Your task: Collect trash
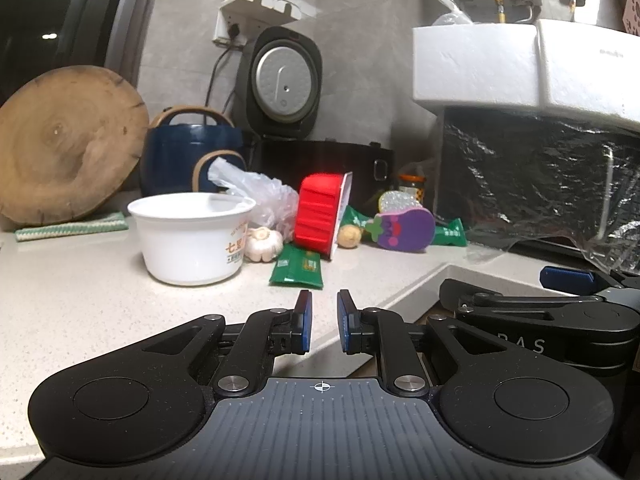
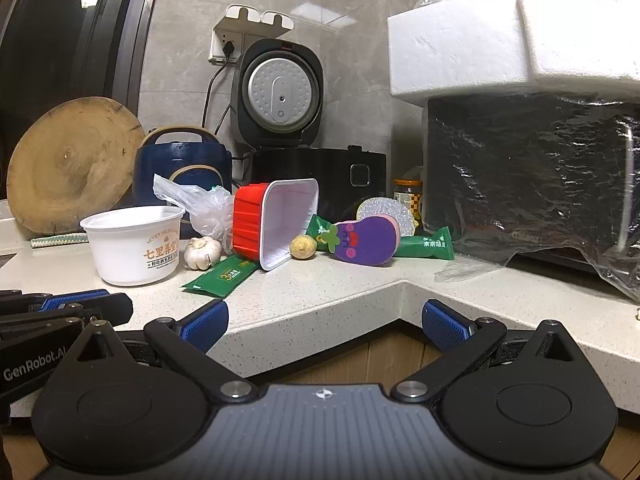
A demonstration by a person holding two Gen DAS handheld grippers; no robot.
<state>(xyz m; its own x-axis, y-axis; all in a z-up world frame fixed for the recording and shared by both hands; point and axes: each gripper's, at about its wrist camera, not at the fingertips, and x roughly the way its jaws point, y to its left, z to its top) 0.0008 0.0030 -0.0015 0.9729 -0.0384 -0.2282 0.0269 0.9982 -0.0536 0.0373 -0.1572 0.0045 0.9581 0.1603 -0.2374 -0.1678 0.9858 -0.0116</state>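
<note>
Hovering nearly closed and empty, the left gripper (image 1: 324,322) faces a green wrapper (image 1: 297,269) at twelve o'clock; the right gripper (image 2: 325,326) gapes wide, empty.

The worktop (image 2: 320,300) is pale, speckled grey-white. On it, the tub (image 2: 134,244) is white with orange lettering. Just right of the tub lies a cream garlic bulb (image 2: 202,253), then a box (image 2: 272,222), ribbed red outside and white inside. Green sachets (image 2: 220,276) with white print lie below and right of the box. Right of the box too, a purple eggplant-shaped sponge (image 2: 366,242) has a green stalk and pink cheeks. Behind the tub stands a navy bag (image 2: 182,164) with tan trim, and left of it a brown wooden board (image 2: 74,164) with ring grain. A cloth (image 1: 72,227) under the board looks green-and-white striped, though blurred. The gripper (image 2: 324,320) has blue, textured pads on black arms.
</note>
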